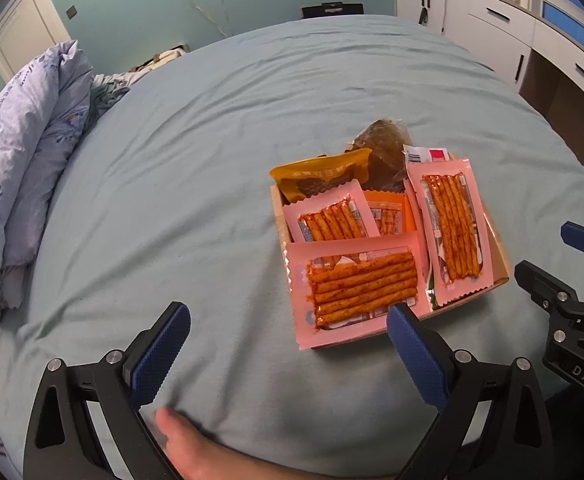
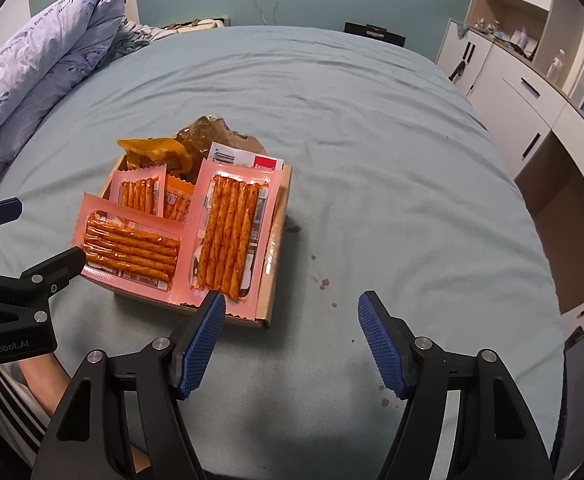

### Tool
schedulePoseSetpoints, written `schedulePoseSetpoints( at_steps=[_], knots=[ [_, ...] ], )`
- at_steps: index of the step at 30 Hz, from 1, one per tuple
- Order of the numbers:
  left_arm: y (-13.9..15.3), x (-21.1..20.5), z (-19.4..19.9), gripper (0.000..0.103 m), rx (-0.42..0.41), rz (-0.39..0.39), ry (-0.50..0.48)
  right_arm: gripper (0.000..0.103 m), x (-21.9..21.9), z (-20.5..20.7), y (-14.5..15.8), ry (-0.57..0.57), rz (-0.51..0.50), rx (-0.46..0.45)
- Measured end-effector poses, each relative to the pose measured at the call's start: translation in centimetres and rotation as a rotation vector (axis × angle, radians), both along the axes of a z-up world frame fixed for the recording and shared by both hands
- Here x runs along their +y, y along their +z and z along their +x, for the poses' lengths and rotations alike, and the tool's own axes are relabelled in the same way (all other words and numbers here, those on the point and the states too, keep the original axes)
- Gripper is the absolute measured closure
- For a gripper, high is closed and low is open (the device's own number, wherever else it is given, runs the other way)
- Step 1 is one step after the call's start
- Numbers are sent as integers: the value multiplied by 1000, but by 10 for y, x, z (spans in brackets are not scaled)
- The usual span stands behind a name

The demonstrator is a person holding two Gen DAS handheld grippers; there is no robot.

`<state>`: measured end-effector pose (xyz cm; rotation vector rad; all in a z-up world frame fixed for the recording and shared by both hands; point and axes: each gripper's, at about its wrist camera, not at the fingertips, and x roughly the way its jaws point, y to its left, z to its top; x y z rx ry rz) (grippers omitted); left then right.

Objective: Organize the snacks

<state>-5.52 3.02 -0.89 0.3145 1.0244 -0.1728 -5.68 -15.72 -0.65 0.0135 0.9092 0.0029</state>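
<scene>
Three pink packets of orange spicy sticks point(image 1: 362, 284) in the shallow cardboard box point(image 2: 270, 280) on my blue-sheeted bed point(image 1: 212, 160), my left tongs point(image 1: 288, 338) and right tongs point(image 2: 292, 332) both released, empty.

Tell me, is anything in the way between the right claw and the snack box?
Nothing visible. The right claw is open and empty over bare bedsheet, right at the near corner of the snack box. One pink packet overhangs that edge beside its left finger.
</scene>
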Motion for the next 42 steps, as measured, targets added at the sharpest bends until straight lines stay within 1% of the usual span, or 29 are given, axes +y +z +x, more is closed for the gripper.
schedulePoseSetpoints(
  at_steps=[5,20,30,35,39,42],
  knots=[
    [0,0,-1,3,0,1,1,35,-2,2,-2,-1,4,16],
    [-2,-1,0,3,3,2,-2,35,1,1,-3,-3,2,20],
    [0,-3,-3,3,-17,12,-8,35,1,0,-2,-2,-2,18],
    [3,-3,-5,3,-19,-17,-19,35,1,-1,-2,-3,-5,19],
    [6,-6,-8,3,-43,6,-27,35,1,-2,-2,-5,-5,17],
    [6,-8,-8,1,-44,15,-24,35,2,-1,-2,-6,-10,19]
  ],
)
